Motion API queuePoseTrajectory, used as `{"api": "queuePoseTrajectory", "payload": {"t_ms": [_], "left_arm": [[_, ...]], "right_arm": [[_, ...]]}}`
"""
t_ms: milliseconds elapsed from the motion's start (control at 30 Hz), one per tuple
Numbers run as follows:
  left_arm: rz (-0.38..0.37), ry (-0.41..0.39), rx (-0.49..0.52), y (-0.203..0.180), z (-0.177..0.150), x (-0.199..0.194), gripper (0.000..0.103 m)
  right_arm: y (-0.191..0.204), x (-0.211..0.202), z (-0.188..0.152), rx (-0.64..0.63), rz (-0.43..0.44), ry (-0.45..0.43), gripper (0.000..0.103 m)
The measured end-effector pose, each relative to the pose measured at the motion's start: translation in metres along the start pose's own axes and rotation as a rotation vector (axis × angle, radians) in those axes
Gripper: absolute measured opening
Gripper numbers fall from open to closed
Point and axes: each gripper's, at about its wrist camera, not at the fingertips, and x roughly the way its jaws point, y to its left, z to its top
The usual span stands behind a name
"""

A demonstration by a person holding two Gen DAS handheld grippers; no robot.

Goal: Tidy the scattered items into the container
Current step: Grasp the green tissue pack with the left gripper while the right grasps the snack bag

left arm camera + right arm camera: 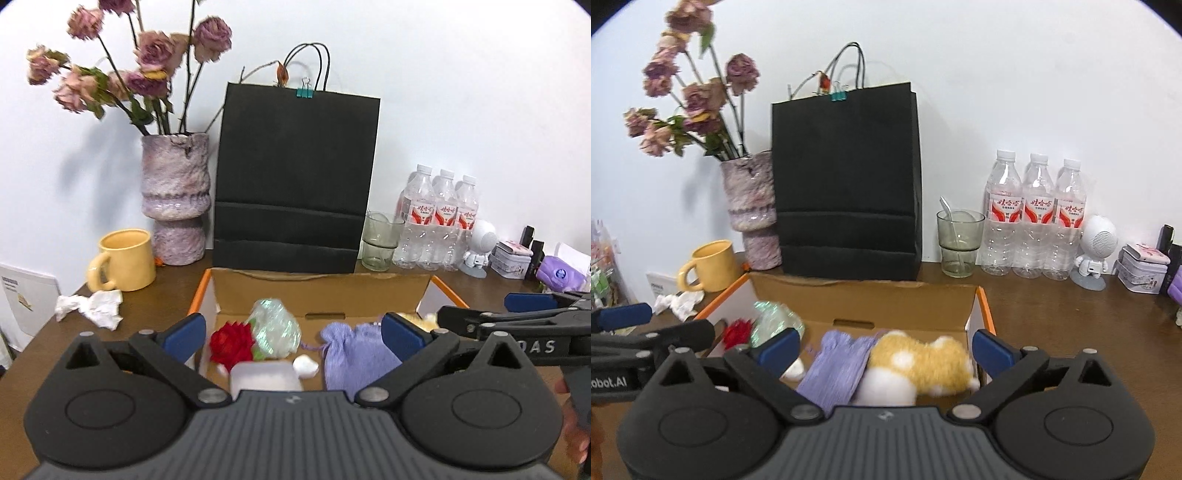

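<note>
- The left claw [291,334] gapes wide with nothing in it; between its fingers lie a red fabric rose [232,344], a crinkled cellophane wrap [275,326] and a lilac pouch [351,350].
- The right claw [886,345] is spread just as wide, also empty, over a yellow plush toy [919,360].
- All sit inside the cardboard box [864,295].
- Out past the left claw's left finger, crumpled tissue [92,306] lies on the counter [48,350] near a yellow mug [123,260].

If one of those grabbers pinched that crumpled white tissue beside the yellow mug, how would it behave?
The crumpled white tissue would probably squash flat between the fingers, since it looks soft and creased. It likely weighs almost nothing. It seems unlikely to roll, lying ragged on the brown wooden table.
</note>
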Motion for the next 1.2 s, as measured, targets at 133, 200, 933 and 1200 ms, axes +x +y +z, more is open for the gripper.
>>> {"api": "queuePoseTrajectory", "payload": {"t_ms": [133,200,933,1200], "left_arm": [[0.013,-0.003,0.013,0.009,-0.016,-0.033,0.103],[0.03,0.004,0.018,0.016,-0.026,-0.047,0.103],[0.006,0.143,0.034,0.035,-0.103,-0.095,0.103],[-0.069,0.162,0.128,-0.013,-0.111,-0.072,0.103]], "right_arm": [[0.006,-0.031,-0.021,-0.026,-0.005,0.007,0.1],[0.01,-0.047,-0.035,-0.04,-0.008,0.015,0.1],[0.065,-0.085,-0.142,-0.075,0.067,0.215,0.08],[0.035,-0.093,-0.15,-0.021,0.091,0.216,0.02]]}}
